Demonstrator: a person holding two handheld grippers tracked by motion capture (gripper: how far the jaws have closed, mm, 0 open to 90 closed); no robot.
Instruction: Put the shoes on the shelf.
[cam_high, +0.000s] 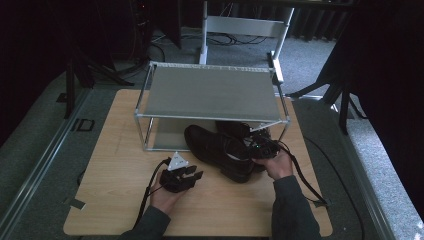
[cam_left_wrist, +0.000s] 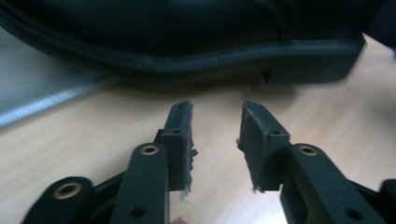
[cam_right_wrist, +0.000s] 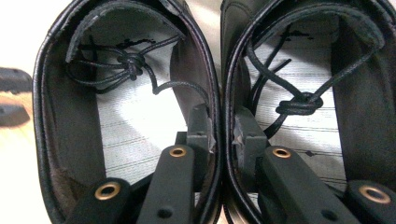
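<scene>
Though dim, wood table (cam_high: 120, 165) w/ rack (cam_high: 210, 92)

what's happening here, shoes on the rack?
A person works two handheld grippers at a wooden table. The right gripper pinches the touching inner walls of a pair of black shoes, one jaw inside each, in front of the metal rack. The left gripper sits beside the shoes with its jaws apart and nothing between them. The rack's top shelf is bare.

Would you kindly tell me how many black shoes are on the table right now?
2. The left shoe and the right shoe sit side by side before the rack, their inner walls pinched together by the right claw. No others visible.
</scene>
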